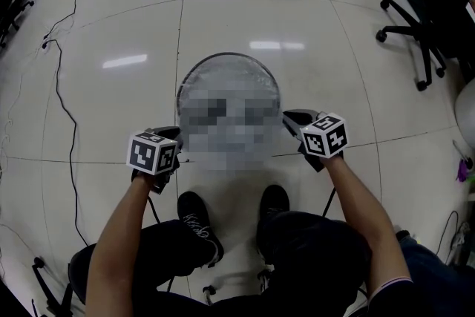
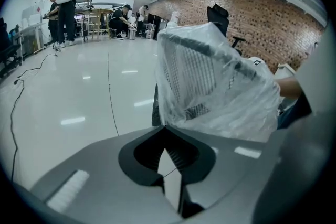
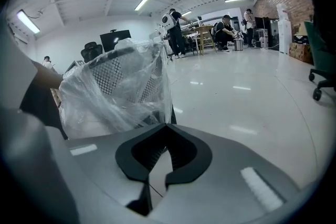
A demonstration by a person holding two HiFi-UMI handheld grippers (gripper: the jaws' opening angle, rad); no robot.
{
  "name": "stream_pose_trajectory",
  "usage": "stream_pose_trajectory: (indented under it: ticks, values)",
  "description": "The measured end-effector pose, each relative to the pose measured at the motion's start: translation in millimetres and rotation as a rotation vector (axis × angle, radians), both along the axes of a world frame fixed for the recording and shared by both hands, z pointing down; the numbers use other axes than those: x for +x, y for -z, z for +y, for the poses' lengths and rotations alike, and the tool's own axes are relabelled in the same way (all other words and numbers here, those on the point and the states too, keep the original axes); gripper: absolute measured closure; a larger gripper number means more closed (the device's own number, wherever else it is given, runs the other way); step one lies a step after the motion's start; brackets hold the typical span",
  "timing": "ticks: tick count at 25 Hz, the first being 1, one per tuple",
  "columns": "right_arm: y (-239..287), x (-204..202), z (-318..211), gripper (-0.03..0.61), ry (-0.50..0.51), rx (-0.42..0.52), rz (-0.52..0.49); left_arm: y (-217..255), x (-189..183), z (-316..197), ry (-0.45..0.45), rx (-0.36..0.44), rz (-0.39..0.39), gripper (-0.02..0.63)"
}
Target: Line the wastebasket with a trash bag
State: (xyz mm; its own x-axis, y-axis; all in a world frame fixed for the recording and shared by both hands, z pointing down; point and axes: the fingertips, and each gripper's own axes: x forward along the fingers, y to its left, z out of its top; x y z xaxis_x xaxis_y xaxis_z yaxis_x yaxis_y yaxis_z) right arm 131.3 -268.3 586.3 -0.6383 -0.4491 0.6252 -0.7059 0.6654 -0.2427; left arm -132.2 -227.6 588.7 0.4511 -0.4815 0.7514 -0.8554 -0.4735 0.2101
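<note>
A black mesh wastebasket [image 1: 228,58] stands on the floor in front of my feet, most of it under a mosaic patch in the head view. A clear trash bag [image 2: 226,102] is draped over its rim and hangs down the outside of the mesh [image 2: 189,68]. My left gripper [image 1: 175,147] is at the basket's left side, its jaws [image 2: 164,127] shut, with the film drawn to the tips. My right gripper [image 1: 291,122] is at the right side, also shut [image 3: 167,126], with the bag [image 3: 105,102] running down to its tips over the mesh [image 3: 113,73].
A black office chair [image 1: 415,26] stands at the right on the glossy white floor. A black cable [image 1: 63,100] snakes along the left. My shoes [image 1: 197,219] are just behind the basket. Several people [image 2: 65,8] work at tables far off.
</note>
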Motion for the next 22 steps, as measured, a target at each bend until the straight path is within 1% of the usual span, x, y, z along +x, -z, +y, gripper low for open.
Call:
stream_pose_trajectory:
  ticks: [5,8,11,14,22]
  values:
    - [-12,-3,-7,0.577,0.013,0.0,0.044,-4,4,-7,-0.004,0.0,0.005,0.601]
    - [-18,-6,-12,0.577,0.022,0.001,0.056,-12,11,-12,-0.017,-0.005,-0.005,0.601]
    - [-22,-8,-19,0.577,0.021,0.01,0.062,-18,13,-19,-0.006,0.0,0.002,0.601]
    - [-27,-8,-24,0.577,0.014,0.023,0.071,-25,7,-23,0.034,0.013,-0.002,0.603]
    - [-42,-6,-45,0.577,-0.042,0.025,0.06,-37,-16,-49,0.17,0.045,0.009,0.603]
